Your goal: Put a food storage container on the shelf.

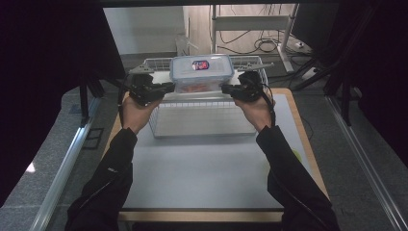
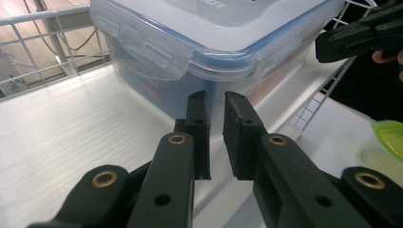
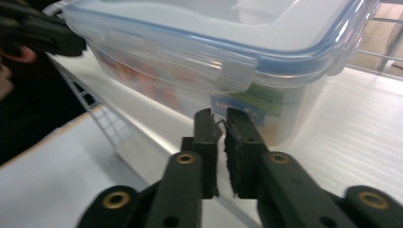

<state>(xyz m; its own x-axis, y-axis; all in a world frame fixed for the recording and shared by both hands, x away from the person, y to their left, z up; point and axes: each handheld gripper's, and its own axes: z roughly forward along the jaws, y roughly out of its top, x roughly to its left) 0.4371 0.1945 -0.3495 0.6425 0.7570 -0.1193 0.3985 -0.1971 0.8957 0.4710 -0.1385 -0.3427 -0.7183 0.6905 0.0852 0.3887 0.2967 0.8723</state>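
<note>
Two grippers flank my lidded plastic box [image 1: 201, 72], which sits in the wire basket [image 1: 204, 126]. My left gripper [image 2: 216, 114] is nearly closed, empty, just beside the box's left end. My right gripper [image 3: 222, 128] mirrors it at the right end.

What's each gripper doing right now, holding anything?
Left gripper: nearly closed, empty, beside the lidded container.
Right gripper: nearly closed, empty, beside it too.

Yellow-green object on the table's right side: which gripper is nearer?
Right. Right gripper sits beyond the yellow-green object, at the white wire basket; left gripper is farther, across the clear plastic container.
</note>
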